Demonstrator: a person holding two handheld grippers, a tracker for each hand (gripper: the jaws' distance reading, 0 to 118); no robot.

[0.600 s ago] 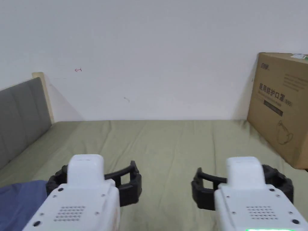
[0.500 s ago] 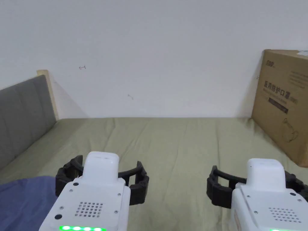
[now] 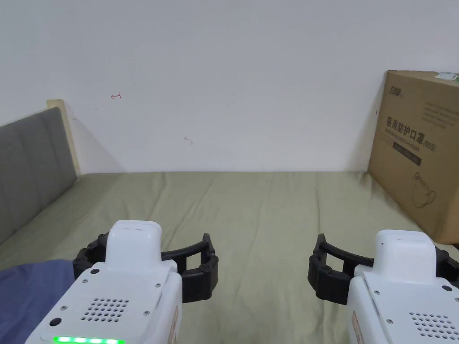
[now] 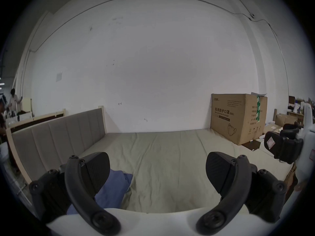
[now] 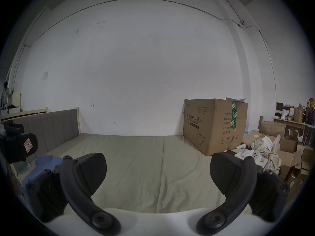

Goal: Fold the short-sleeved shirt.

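**newbie_folds:** So why are both grippers just hanging over bare sheet? The left gripper point(image 4: 157, 170) and right gripper point(image 5: 157, 171) have their jaws spread wide, nothing in either.

**rig_guy:** Looks like a start pose to me. Hands level, side by side over the bed point(image 3: 260, 210), ready to go in. The blue shirt point(image 4: 113, 187) is bunched near the front left corner of the mattress, down beside the left gripper, not touched by either one.

**newbie_folds:** Anything in the way?

**rig_guy:** Not much. The cardboard box point(image 3: 421, 152) sits at the far right end of the bed and the grey headboard point(image 3: 31, 165) runs along the left. Middle of the sheet is free for spreading it out, I'd guess.
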